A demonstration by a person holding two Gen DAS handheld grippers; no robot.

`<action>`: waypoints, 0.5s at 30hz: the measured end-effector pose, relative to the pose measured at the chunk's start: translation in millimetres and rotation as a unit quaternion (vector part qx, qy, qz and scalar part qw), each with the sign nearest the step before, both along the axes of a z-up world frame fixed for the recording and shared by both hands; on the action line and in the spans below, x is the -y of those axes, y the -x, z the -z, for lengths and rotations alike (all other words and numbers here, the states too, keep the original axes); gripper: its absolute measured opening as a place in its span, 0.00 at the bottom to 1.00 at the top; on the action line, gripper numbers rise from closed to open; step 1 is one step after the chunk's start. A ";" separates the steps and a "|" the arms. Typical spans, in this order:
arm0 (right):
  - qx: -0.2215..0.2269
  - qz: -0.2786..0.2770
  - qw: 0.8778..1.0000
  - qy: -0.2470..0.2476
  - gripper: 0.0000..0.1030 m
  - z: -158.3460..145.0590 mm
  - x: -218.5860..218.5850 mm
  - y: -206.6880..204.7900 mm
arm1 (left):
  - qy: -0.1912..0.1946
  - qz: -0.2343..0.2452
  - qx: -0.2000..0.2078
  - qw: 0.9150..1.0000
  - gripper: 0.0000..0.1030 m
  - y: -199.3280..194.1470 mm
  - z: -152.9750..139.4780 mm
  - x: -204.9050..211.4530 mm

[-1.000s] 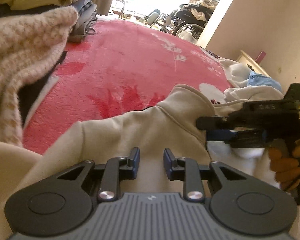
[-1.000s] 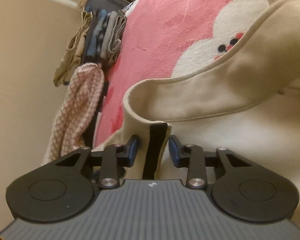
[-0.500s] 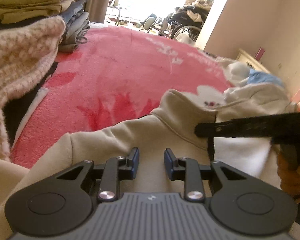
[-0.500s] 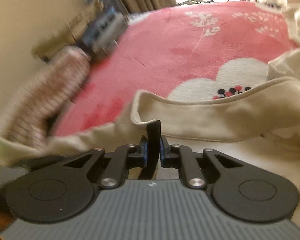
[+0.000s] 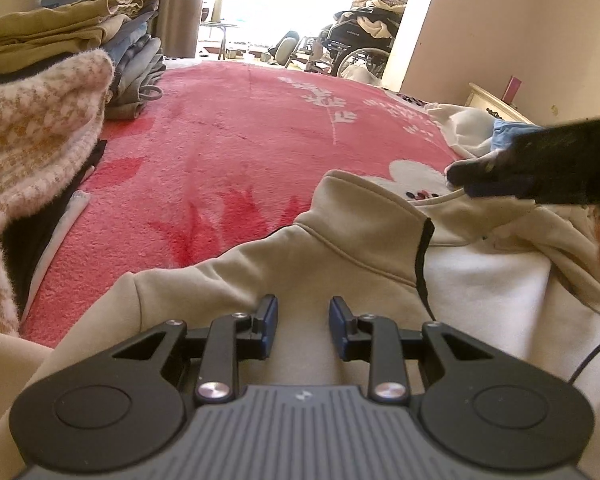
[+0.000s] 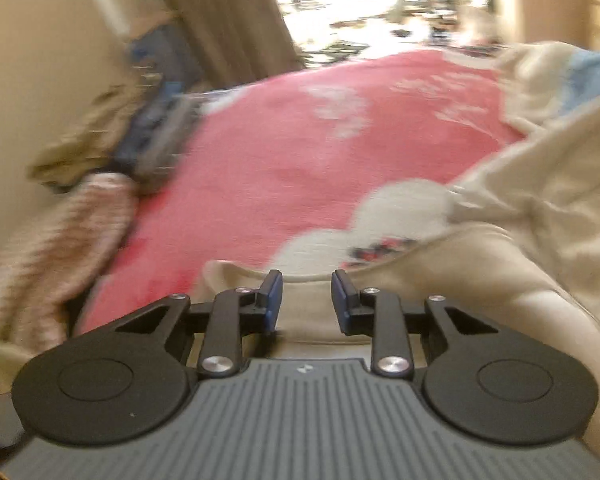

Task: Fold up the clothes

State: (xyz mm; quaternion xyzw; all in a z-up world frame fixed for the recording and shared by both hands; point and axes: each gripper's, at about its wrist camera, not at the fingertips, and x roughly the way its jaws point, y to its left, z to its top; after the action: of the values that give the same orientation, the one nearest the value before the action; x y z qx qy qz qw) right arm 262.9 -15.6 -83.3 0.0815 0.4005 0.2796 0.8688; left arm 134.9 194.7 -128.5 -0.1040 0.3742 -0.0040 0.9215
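Beige zip jacket [image 5: 340,264] lies flat on red blanket [image 5: 240,152]. Left hand-held gripper [image 5: 303,322] released, nothing pinched; right hand-held gripper [image 6: 306,300] jaws just opened, collar let go. Next: regrip both shoulders evenly, fold across without bunching.

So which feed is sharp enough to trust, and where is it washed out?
Left wrist view: sharp on the beige jacket, but the doorway is blown out and the right tongs smear. Right wrist view: motion-blurred throughout, only its own tongs crisp.
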 end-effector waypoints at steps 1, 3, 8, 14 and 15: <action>-0.004 -0.028 1.000 -0.011 0.25 -2.6 -3.2 2.1 | -0.001 0.001 0.000 1.000 0.29 -0.1 0.0 0.3; -0.019 -0.081 0.996 -0.008 0.24 0.6 -16.4 4.2 | -0.005 0.003 0.000 1.000 0.29 -0.6 -0.2 1.0; -0.095 -0.032 0.994 0.050 0.19 44.1 -26.1 -15.5 | -0.015 0.006 -0.001 1.000 0.30 -3.1 -1.3 2.6; -0.006 0.017 1.000 0.000 0.15 -36.4 51.0 30.9 | -0.015 -0.006 0.008 1.000 0.34 -0.5 -9.2 4.8; 0.004 0.024 1.000 -0.019 0.15 -54.0 70.4 43.2 | -0.011 -0.009 0.011 1.000 0.34 1.1 -13.8 4.4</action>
State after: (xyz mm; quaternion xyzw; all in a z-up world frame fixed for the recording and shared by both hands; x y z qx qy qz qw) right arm 219.7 -86.0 -29.3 0.1065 0.3893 0.2661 0.8754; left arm 133.8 190.3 -114.6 -0.0969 0.3628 0.0074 0.9268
